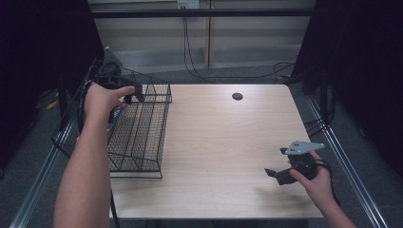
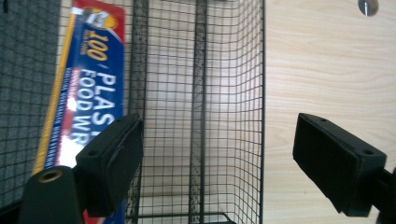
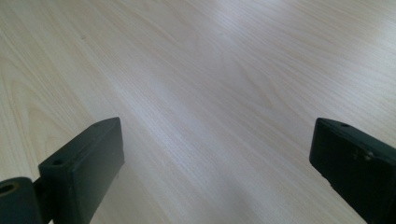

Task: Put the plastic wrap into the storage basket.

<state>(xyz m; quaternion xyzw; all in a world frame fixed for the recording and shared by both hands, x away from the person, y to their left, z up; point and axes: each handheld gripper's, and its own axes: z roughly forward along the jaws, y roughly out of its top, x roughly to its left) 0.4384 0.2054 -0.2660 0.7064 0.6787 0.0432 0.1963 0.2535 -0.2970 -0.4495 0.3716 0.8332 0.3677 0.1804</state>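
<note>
While the left gripper (image 1: 135, 92) hangs over the far end of the black wire mesh basket (image 1: 142, 137), its jaws stand apart with nothing between them. Down inside, the long blue, red and yellow box of plastic food wrap (image 2: 81, 93) lies flat along the basket's left wall, just beside the left pad. Over on the near right of the pale wooden counter (image 1: 223, 137), the right gripper (image 1: 278, 173) is released too, jaws wide above bare wood, well apart from the basket.
</note>
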